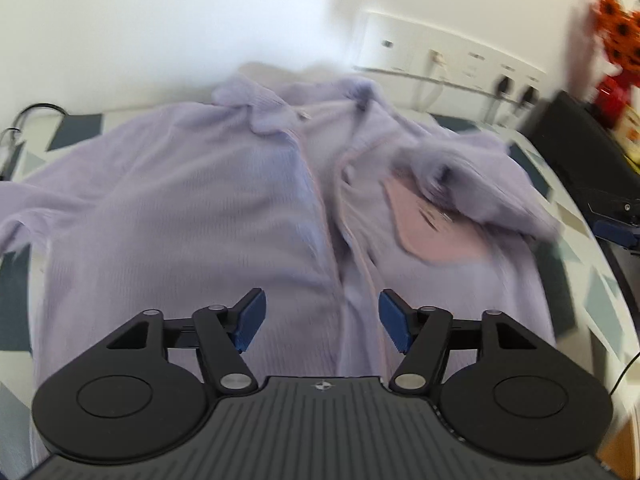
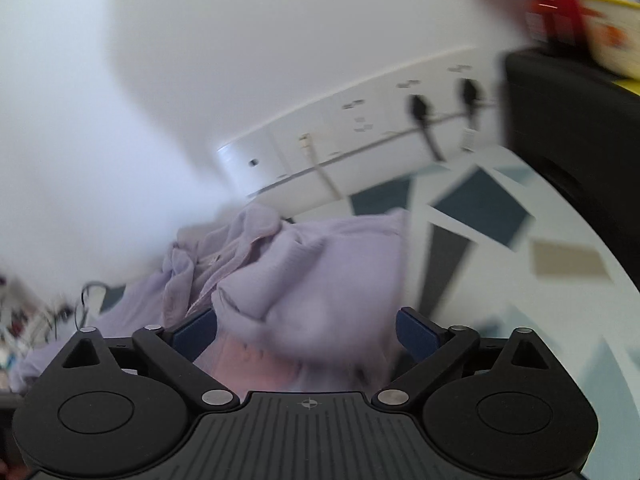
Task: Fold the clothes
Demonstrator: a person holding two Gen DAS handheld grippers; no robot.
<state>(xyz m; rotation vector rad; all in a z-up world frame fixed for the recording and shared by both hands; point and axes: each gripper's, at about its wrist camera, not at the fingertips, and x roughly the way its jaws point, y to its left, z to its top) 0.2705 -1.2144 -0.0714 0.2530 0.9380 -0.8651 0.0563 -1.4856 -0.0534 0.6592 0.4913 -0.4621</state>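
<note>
Both grippers, left (image 1: 321, 318) and right (image 2: 306, 332), gape wide and empty over the lilac cardigan (image 1: 192, 208) spread on the patterned table (image 2: 500, 264); soft, light knit, likely best pinched at hem or shoulder.

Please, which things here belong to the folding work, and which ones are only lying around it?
For the job:
- lilac shirt, spread on the patterned table
- left gripper, fingers apart
- right gripper, fingers apart around a fold of the shirt

Just lying about:
- black box
- wall sockets with plugs
- orange flowers
- cables
</note>
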